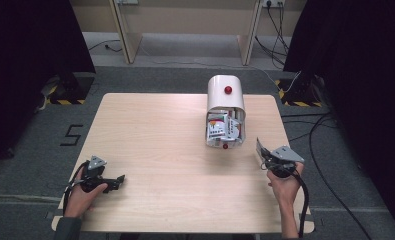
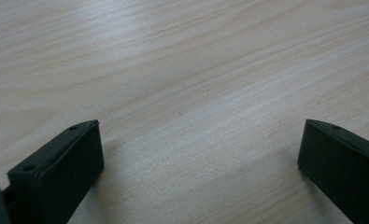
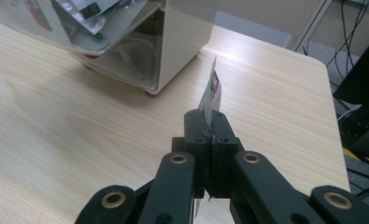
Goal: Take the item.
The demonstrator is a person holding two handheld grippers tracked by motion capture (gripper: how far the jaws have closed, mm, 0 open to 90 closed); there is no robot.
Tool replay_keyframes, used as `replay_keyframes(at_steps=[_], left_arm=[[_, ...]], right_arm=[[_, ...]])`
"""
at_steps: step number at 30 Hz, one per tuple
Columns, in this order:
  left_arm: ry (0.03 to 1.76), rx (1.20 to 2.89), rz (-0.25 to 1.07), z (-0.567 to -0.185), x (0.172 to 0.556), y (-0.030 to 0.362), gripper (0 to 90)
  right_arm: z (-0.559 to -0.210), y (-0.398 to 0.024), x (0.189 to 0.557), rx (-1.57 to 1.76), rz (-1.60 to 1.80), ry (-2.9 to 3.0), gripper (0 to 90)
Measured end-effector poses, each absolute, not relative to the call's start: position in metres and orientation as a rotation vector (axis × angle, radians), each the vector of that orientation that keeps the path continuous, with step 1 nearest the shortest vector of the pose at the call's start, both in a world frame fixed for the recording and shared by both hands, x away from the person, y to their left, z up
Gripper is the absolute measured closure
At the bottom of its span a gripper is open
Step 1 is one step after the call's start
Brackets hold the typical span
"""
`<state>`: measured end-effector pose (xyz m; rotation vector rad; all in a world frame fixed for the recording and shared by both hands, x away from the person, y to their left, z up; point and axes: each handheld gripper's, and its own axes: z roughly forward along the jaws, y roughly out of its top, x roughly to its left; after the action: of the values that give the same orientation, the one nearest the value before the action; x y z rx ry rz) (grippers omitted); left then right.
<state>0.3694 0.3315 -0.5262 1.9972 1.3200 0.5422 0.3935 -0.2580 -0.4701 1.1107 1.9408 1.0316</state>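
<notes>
High view: pale wooden bench [image 1: 175,150] on grey carpet. White bin [image 1: 225,111] with a rounded lid and red knob lying on its side toward the far right of the bench, open mouth facing the near edge, stuffed with printed packets. Left tool [image 1: 116,180] resting low near the near-left corner, held in a hand [image 1: 82,196], well apart from the bin. Right tool [image 1: 260,150] raised near the right edge, held in a hand [image 1: 284,184], just to the right of the bin's mouth, with a thin packet [image 1: 259,147] sticking up from its tip.

Left gripper view: two black jaws standing wide apart, nothing between them, bare wood grain of the bench [image 2: 182,70] close beneath.

Right gripper view: right tool [image 3: 211,126] pressed together, clamped on the lower edge of the flat packet [image 3: 213,91], upright and edge-on, with red and green print. Bin [image 3: 173,42] ahead and to the left, near but not touching the packet, more packets crowded at its opening.
</notes>
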Motion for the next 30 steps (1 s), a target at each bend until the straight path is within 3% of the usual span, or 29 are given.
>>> replay_keyframes(at_steps=[30], left_arm=[[1.320,1.997,0.542,-0.526,0.369,0.331,0.0]], right_arm=[[-0.493,-0.231,0.401,1.069,1.014,2.079,88.7]])
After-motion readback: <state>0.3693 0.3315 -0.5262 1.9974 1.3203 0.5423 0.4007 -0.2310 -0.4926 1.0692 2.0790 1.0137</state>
